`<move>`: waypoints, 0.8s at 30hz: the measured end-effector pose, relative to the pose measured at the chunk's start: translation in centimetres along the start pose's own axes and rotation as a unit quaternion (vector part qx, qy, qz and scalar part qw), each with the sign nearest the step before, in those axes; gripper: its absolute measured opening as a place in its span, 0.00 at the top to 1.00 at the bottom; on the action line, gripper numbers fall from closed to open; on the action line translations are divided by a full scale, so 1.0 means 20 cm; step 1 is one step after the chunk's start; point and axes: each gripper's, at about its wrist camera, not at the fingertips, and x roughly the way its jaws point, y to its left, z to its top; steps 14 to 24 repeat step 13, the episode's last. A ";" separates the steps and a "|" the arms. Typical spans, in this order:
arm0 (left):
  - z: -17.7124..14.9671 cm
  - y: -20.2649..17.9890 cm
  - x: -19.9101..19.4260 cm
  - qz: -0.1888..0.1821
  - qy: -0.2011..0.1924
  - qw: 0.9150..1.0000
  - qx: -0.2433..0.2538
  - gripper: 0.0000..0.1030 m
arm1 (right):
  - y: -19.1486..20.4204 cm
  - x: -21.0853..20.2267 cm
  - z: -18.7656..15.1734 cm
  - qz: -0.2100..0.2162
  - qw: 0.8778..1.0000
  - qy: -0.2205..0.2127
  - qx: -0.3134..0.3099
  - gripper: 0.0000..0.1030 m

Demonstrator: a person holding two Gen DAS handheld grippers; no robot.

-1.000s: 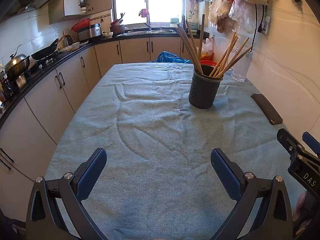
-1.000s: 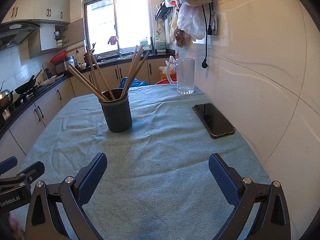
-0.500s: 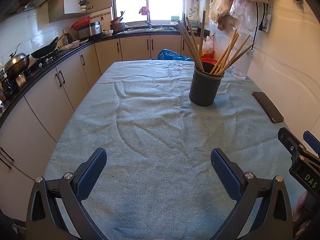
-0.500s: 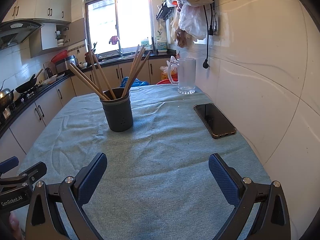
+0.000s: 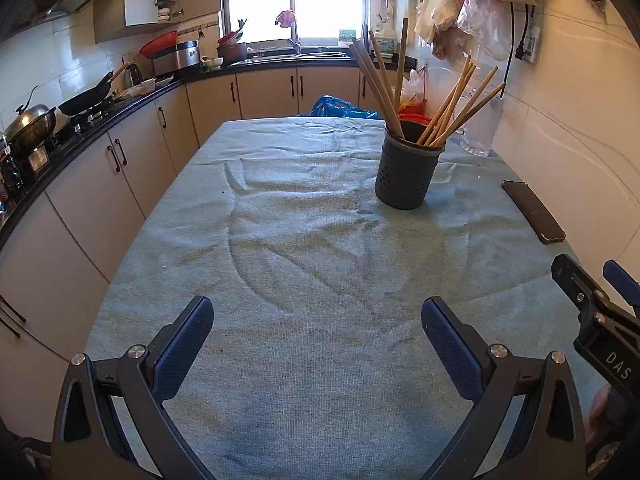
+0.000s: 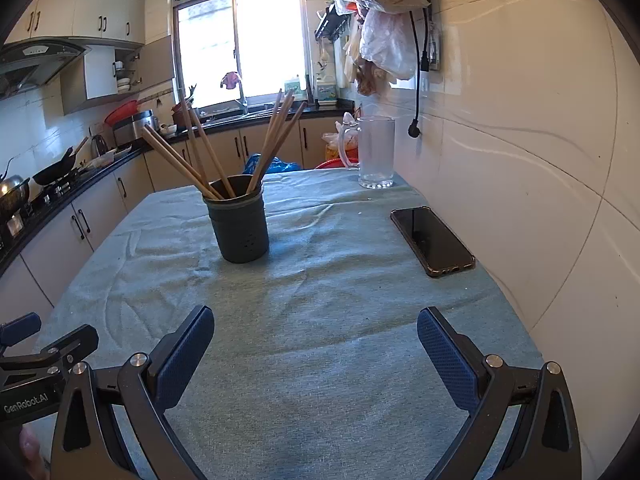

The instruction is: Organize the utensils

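The left gripper [image 5: 318, 334] hangs low over the near end of the cloth-covered surface [image 5: 304, 264], its jaws spread wide with nothing between them; the right gripper [image 6: 314, 336] sits the same way, jaws wide apart and empty. The dark utensil holder [image 5: 405, 174] stands upright on the cloth well ahead of the left jaws and a little to their right; from the right wrist view the same holder [image 6: 239, 226] stands well ahead of the right jaws and a little to their left, so it lies beyond both pairs and roughly between their lines. One holder is in view, and it carries a spray of wooden chopsticks [image 5: 390, 80] leaning outward in two bunches, about four to one side and about four to the other, though some overlap and the exact count is uncertain. One dark phone [image 6: 432, 240] lies flat on the cloth ahead of the right jaws, off to their right near the wall. One clear glass mug [image 6: 375, 152] stands farther still, at the far right corner
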 end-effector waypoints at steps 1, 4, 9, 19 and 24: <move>0.00 0.00 0.00 -0.001 0.000 1.000 -0.001 0.00 | 0.00 0.00 0.00 0.001 1.000 0.000 -0.001 0.00; 0.00 0.00 0.00 -0.001 0.002 1.000 -0.003 0.00 | 0.01 0.00 0.00 0.002 1.000 0.001 -0.004 0.00; 0.00 0.02 0.02 -0.003 0.008 1.000 -0.005 0.00 | 0.02 0.02 0.00 0.004 1.000 0.006 -0.008 0.00; 0.00 0.03 0.03 -0.009 0.015 1.000 -0.012 0.00 | 0.04 0.03 -0.01 0.005 1.000 0.011 -0.012 0.00; 0.00 0.03 0.03 -0.009 0.015 1.000 -0.012 0.00 | 0.04 0.03 -0.01 0.005 1.000 0.011 -0.012 0.00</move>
